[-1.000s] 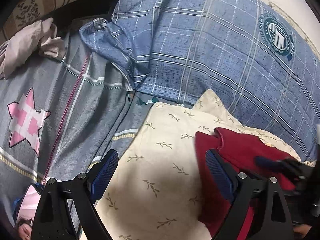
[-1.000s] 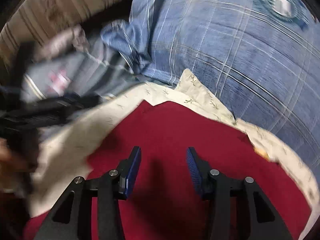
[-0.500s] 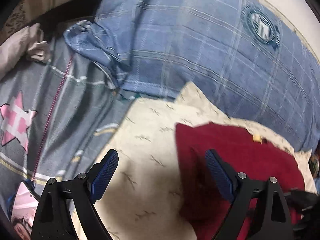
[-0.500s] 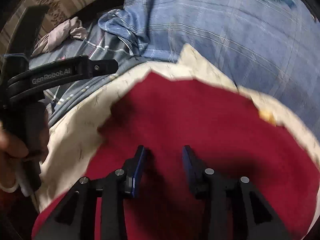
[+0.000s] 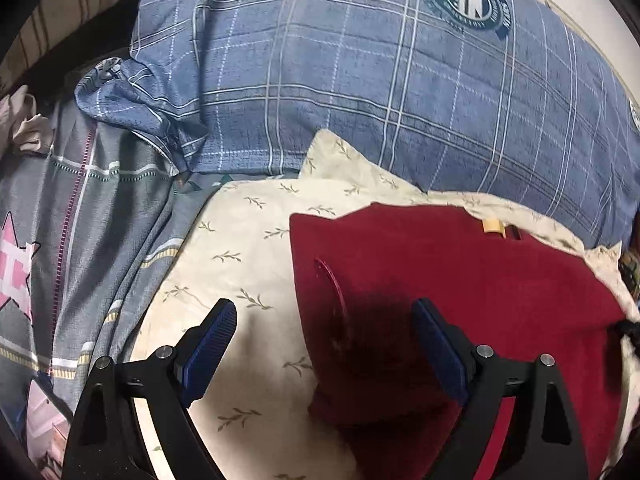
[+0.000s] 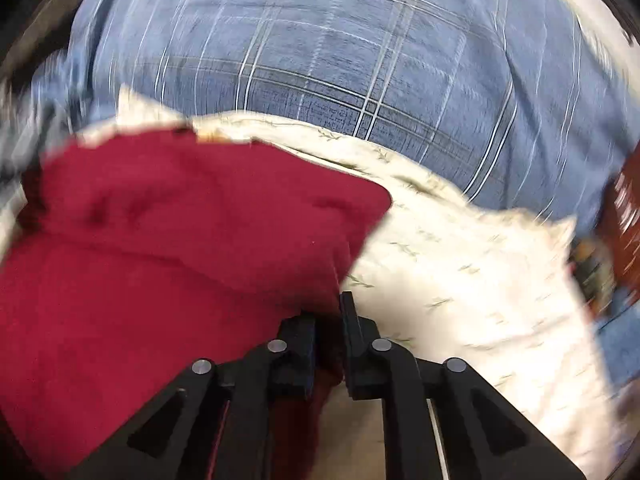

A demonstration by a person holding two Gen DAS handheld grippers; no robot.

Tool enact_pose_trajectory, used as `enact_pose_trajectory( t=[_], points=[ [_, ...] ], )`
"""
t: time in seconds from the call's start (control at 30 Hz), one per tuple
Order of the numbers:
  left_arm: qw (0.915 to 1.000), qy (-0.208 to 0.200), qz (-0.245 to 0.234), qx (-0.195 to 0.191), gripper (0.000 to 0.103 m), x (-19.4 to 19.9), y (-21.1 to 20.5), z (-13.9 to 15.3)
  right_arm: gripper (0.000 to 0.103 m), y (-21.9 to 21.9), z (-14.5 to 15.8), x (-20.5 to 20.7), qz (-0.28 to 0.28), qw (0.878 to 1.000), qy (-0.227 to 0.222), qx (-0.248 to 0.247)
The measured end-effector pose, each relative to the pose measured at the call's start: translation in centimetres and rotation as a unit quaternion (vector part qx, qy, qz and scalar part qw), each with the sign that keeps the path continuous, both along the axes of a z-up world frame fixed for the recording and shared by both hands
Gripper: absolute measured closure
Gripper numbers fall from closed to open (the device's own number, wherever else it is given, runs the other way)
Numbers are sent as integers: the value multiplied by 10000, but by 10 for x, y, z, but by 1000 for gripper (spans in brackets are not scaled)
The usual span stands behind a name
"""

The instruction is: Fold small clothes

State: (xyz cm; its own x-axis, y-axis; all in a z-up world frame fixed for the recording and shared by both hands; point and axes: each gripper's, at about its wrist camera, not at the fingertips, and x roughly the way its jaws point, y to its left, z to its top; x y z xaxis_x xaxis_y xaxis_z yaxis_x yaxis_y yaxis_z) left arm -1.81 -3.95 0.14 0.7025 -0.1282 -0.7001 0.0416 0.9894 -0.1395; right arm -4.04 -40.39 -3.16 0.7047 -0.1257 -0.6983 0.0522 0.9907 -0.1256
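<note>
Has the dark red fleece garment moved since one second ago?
Yes. In the left wrist view, the dark red fleece garment now spreads further left over the cream leaf-print cloth.

The bed is covered by a grey sheet printed with pink stars and striped bands. On it lies a large blue plaid quilt with a round dark-green badge, bunched into a crumpled fold at its left corner. A cream cloth printed with small olive leaf sprigs lies spread on the sheet, its far edge touching the quilt. A dark red fleece garment lies flat on the cream cloth. A pale pink crumpled cloth sits at the sheet's far left edge.
</note>
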Motion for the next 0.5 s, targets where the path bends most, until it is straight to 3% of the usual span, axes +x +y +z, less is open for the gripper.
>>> enact_pose_trajectory(
  t=[0.07, 0.13, 0.27, 0.4, 0.5],
  points=[
    [10000, 58, -6, 52, 14, 2, -2, -2, 95, -11, 15, -16, -36, 9988, -347, 331],
    [9998, 193, -11, 108, 14, 6, -4, -7, 95, -19, 20, -31, -159, 9986, -426, 263],
    [9993, 312, -111, 190, 14, 7, -9, -10, 94, -29, -11, -31, -289, 9988, 325, 210],
    [9994, 275, -103, 193, 14, 7, -8, -8, 67, -37, 15, -47, -549, 9976, 61, 412],
    [9992, 344, -79, 176, 14, 9, -8, -12, 61, -44, 43, -56, -837, 9938, -341, 650]
  ],
)
